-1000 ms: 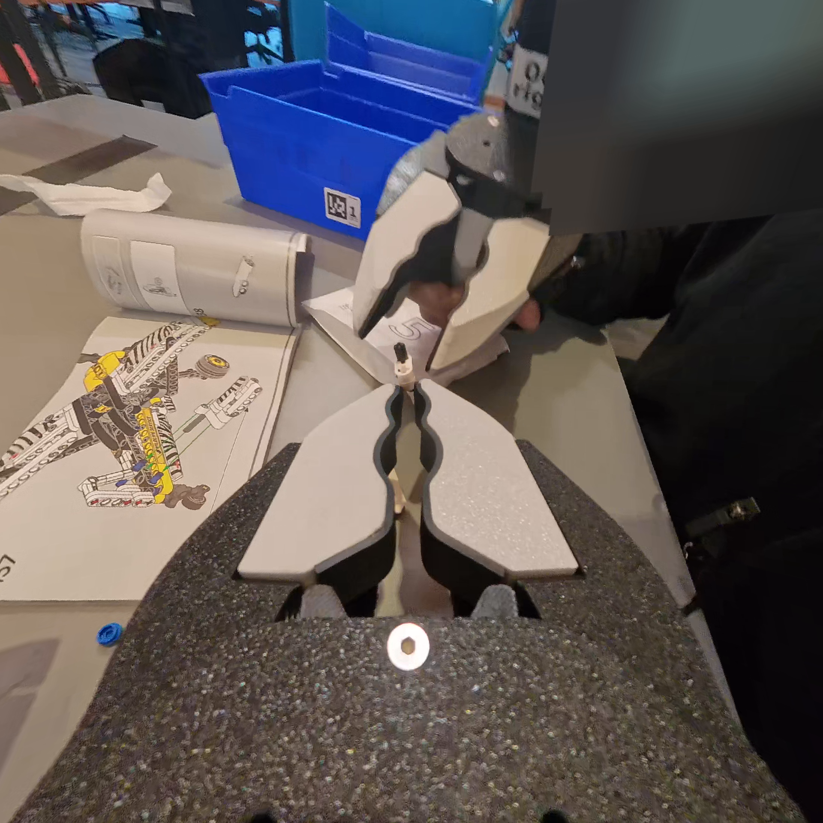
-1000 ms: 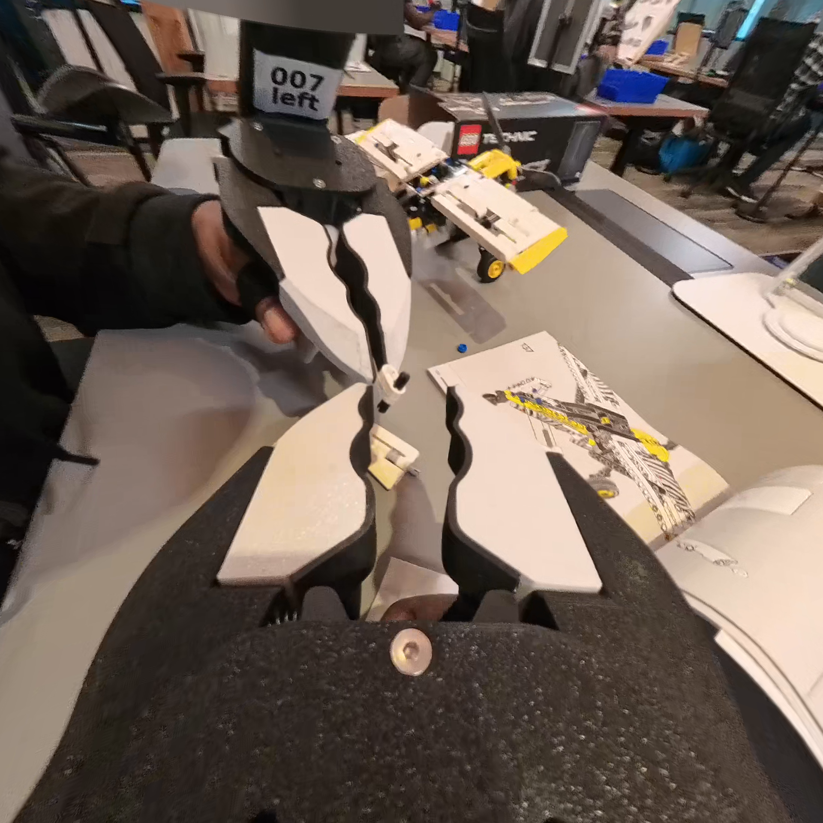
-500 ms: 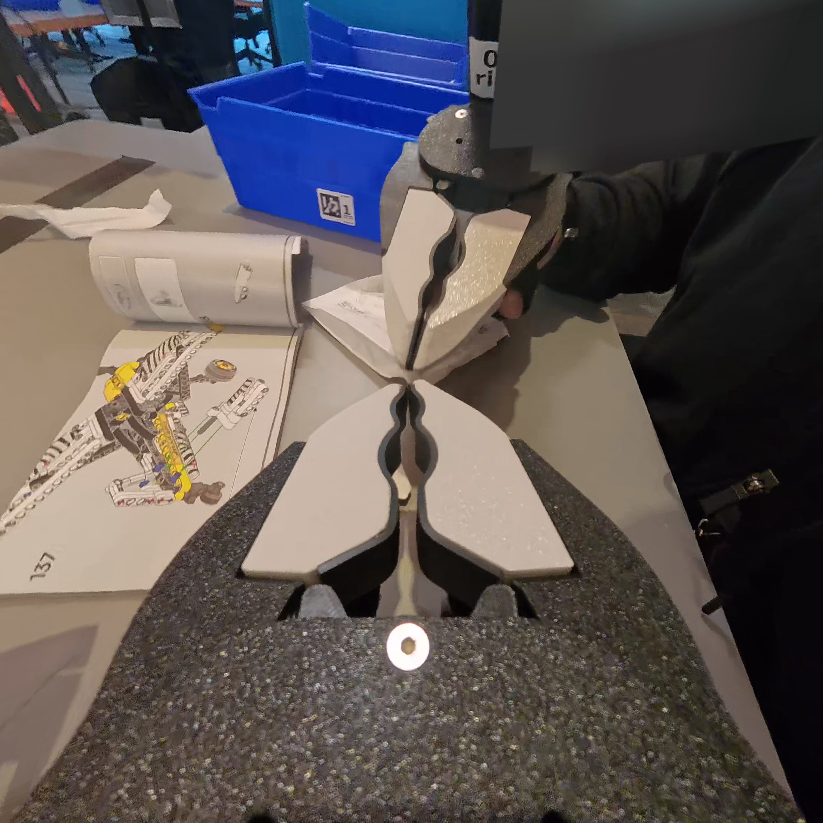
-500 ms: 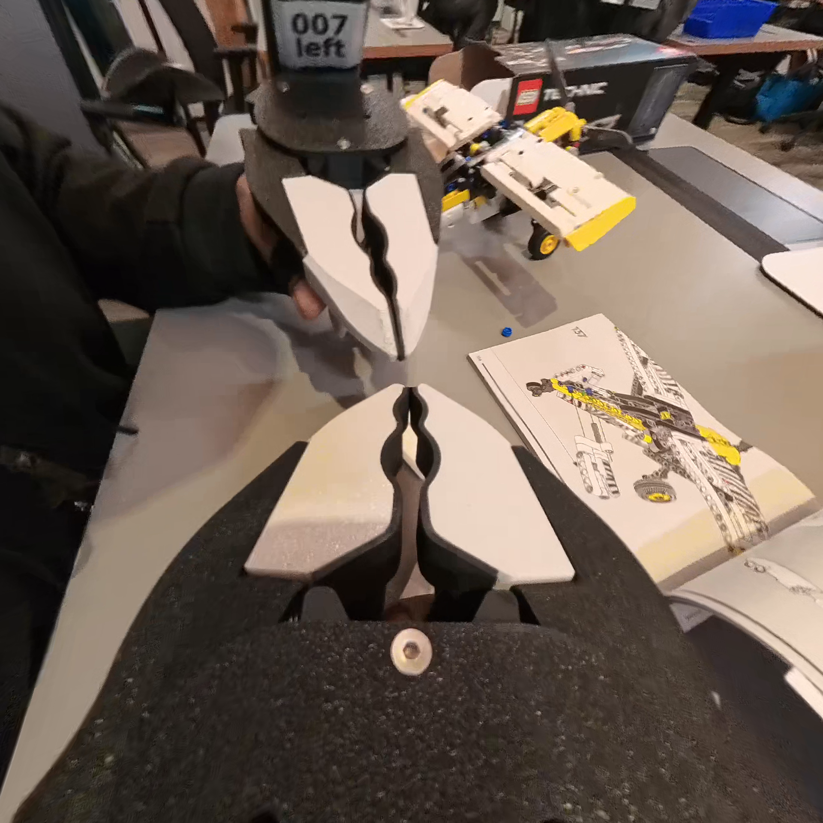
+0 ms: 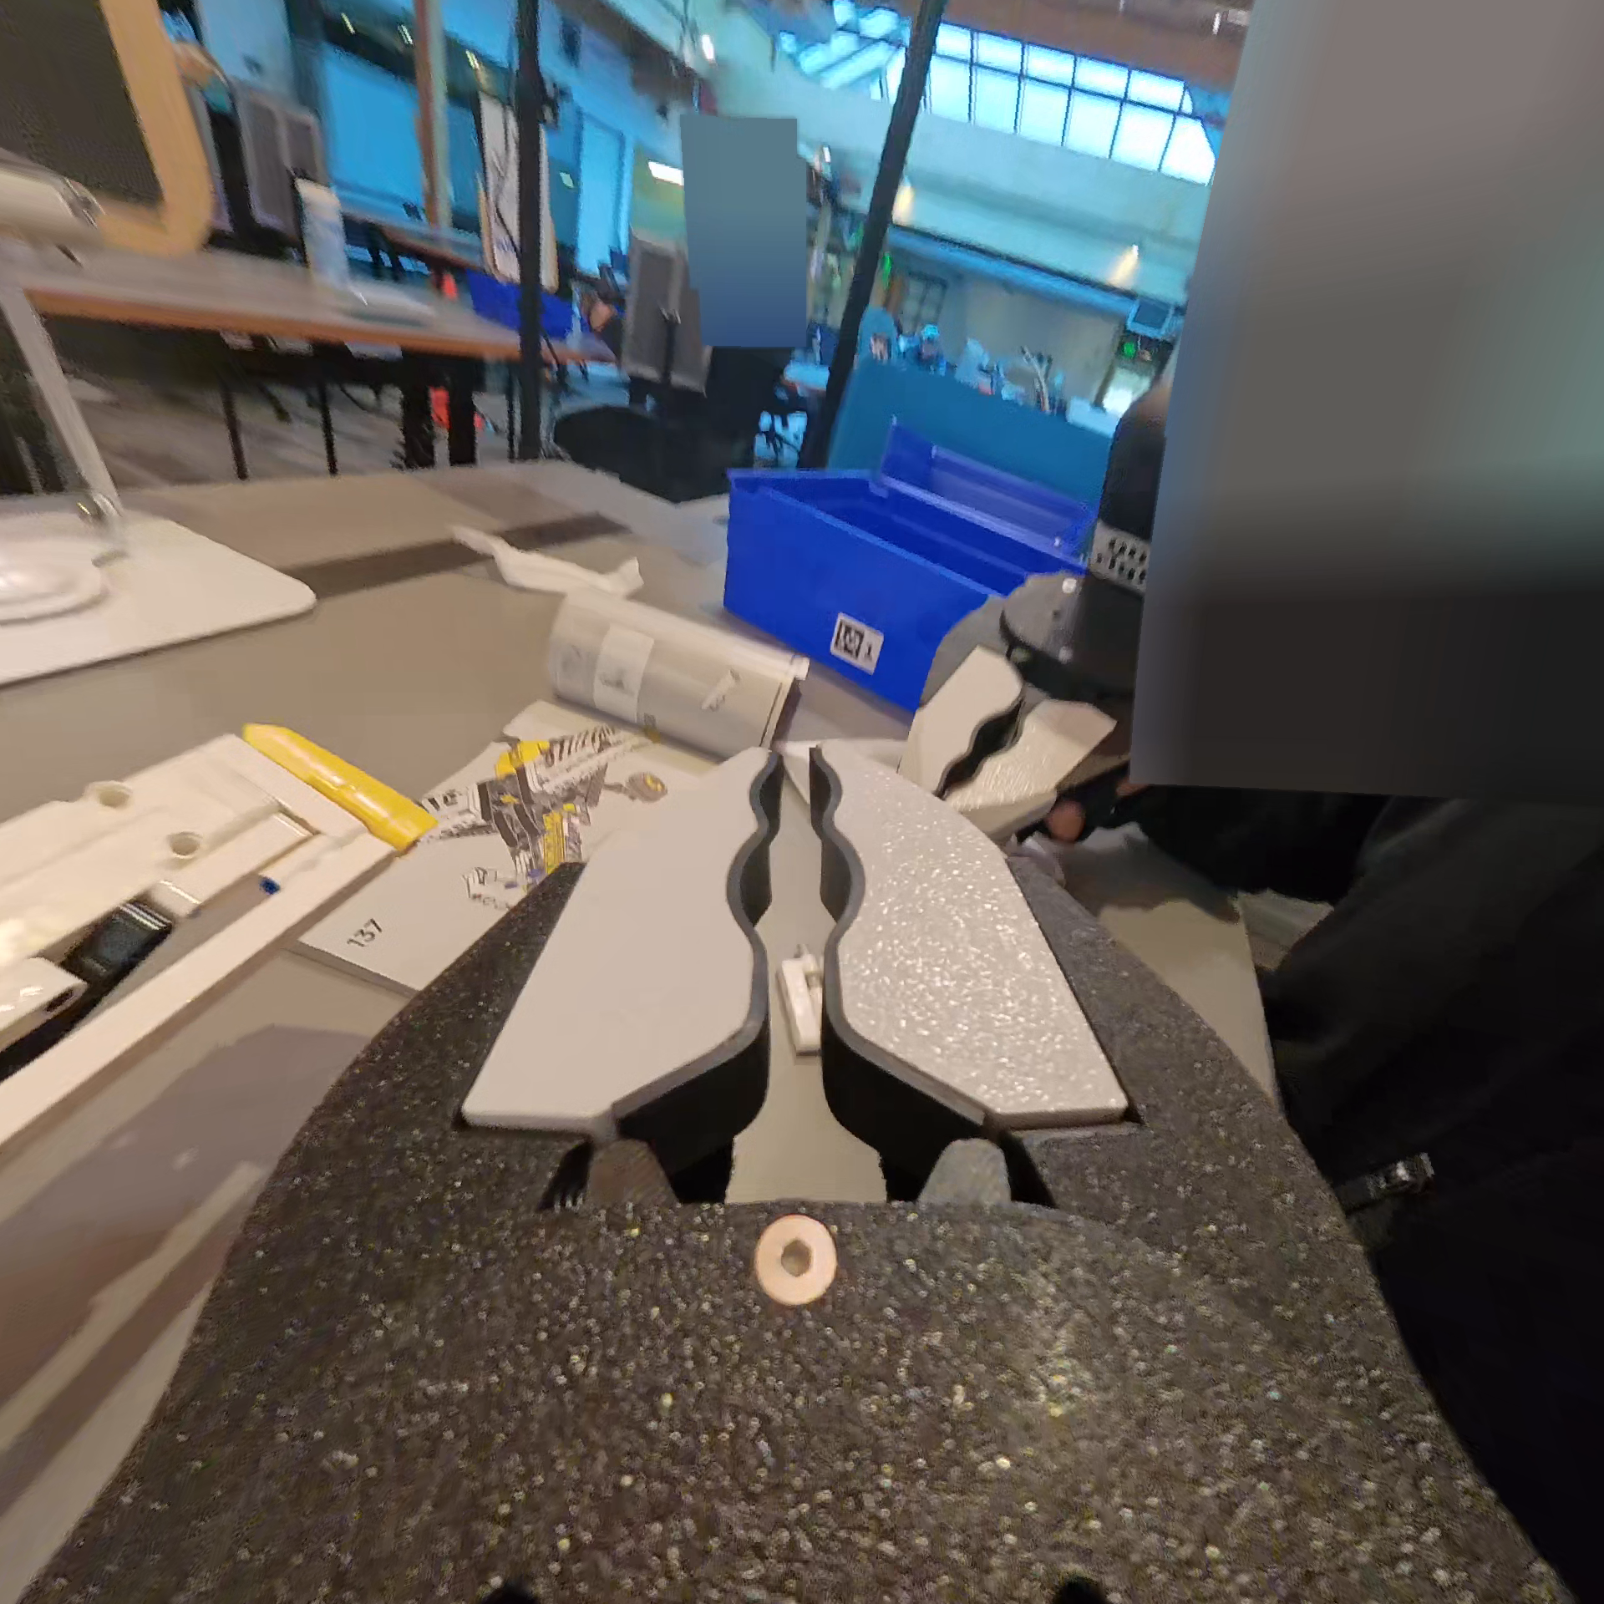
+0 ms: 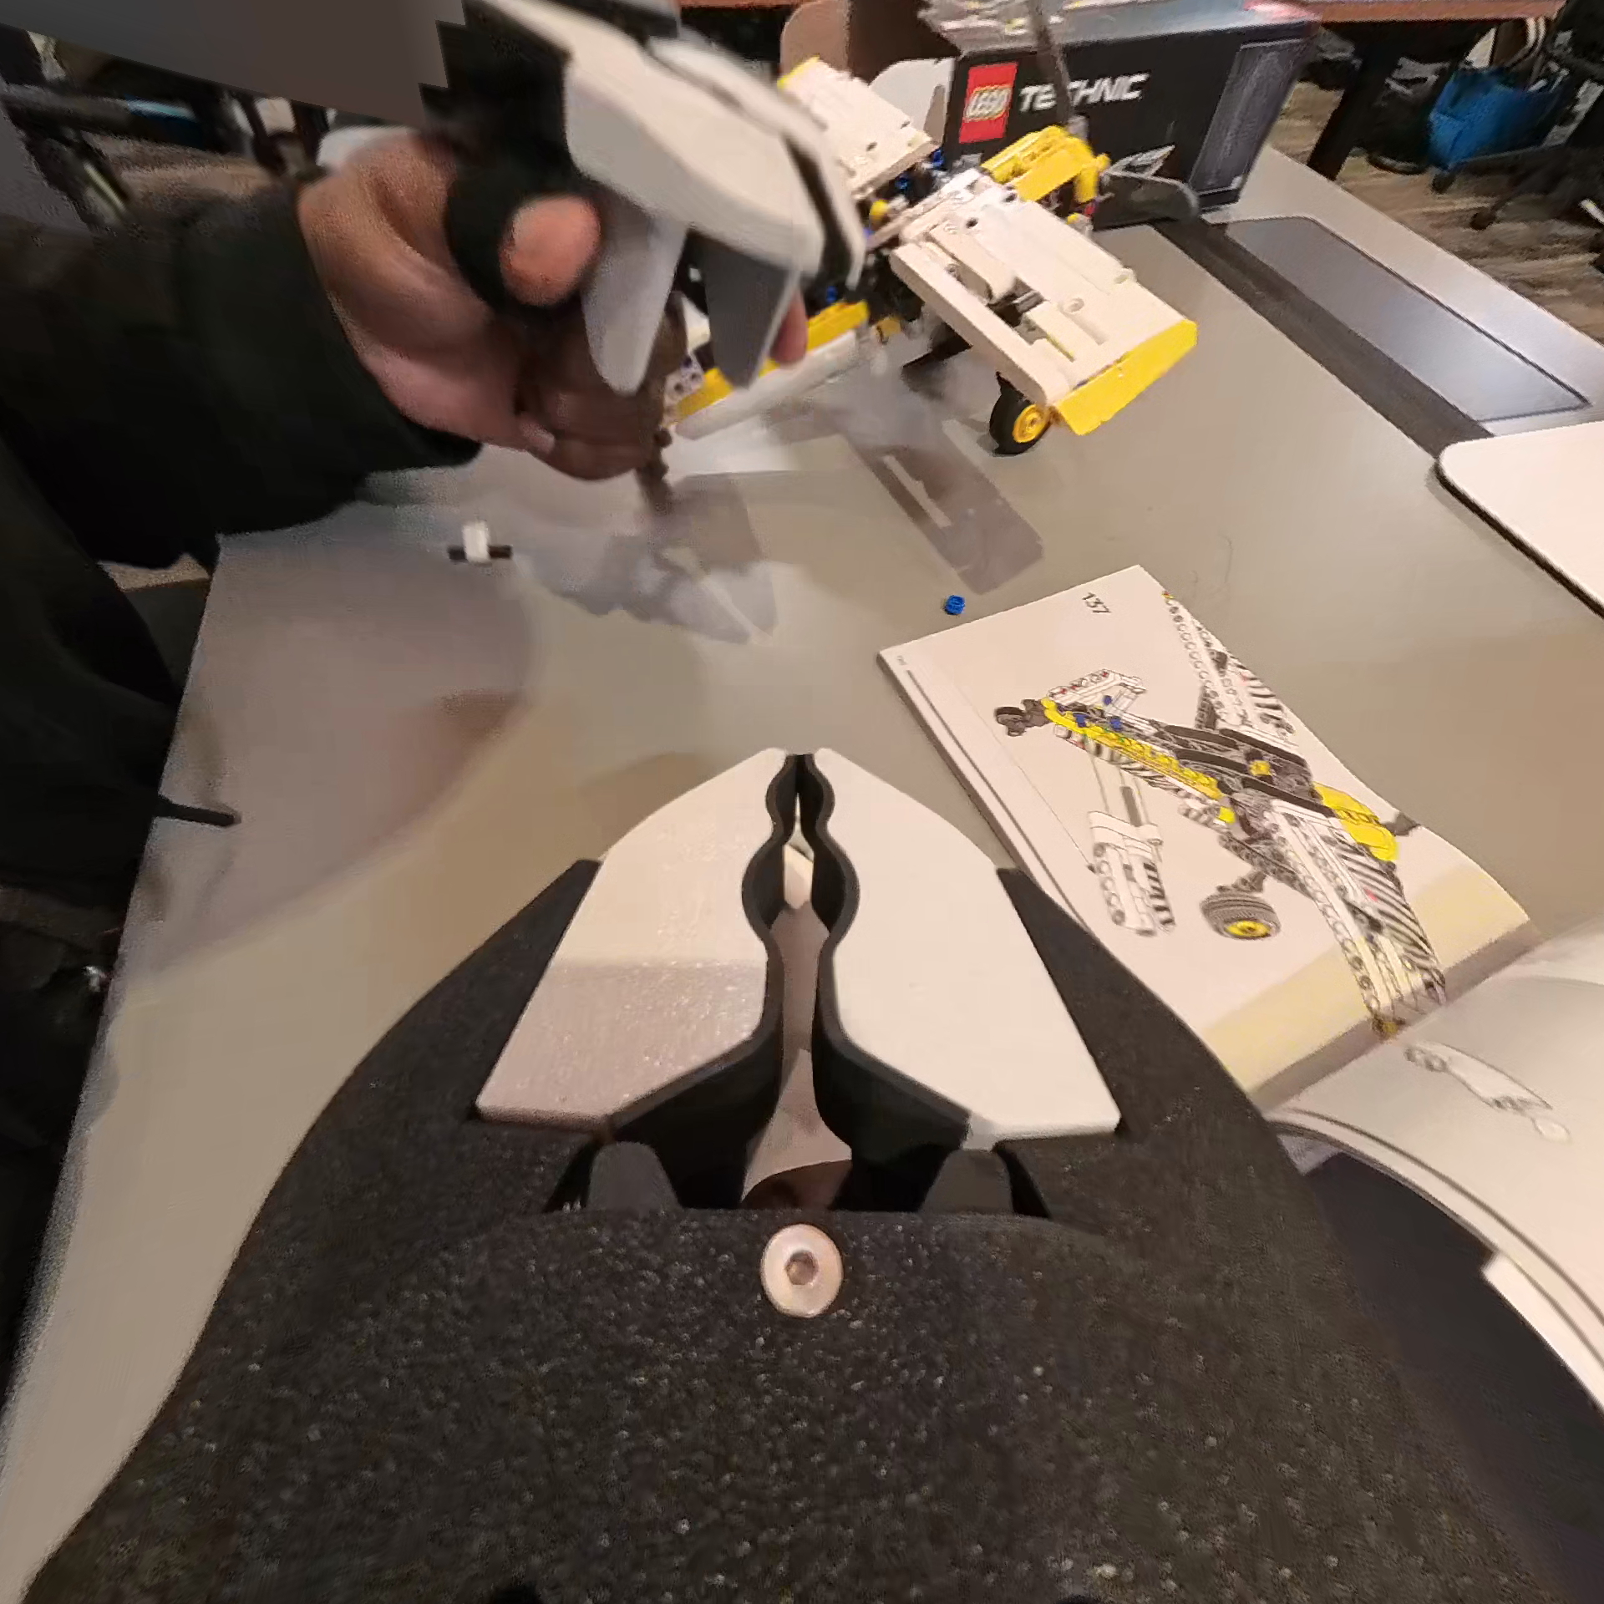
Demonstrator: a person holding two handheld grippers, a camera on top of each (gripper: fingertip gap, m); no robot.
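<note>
- Small white piece with a black pin through it (image 6: 476, 545) lay on the grey tabletop (image 6: 608, 694), near the edge by the person's dark sleeve. Neither tool touched it.
- Left tool (image 5: 794, 755): fingers a narrow slit apart, nothing between the tips. Its own view showed the white piece through the slit, down on the tabletop. From the right wrist view this tool appeared blurred and lifted clear of the surface, gripped by a hand (image 6: 417, 286), with the piece below and beside that hand.
- Right tool (image 6: 800, 757): tips pressed together, gripping nothing, held low over bare tabletop and well apart from the piece.
- Open instruction booklet (image 6: 1215, 825) lay just right of the right tool, its far pages curled into a roll.
- A tiny blue stud (image 6: 955, 603) sat near the booklet's top corner.
- White-and-yellow brick-built aircraft model (image 6: 1024, 286) stood farther back, with a black box (image 6: 1128, 95) behind it.
- Blue bin (image 5: 868, 590) stood past the rolled pages; crumpled white paper (image 5: 555, 564) lay beside it.
</note>
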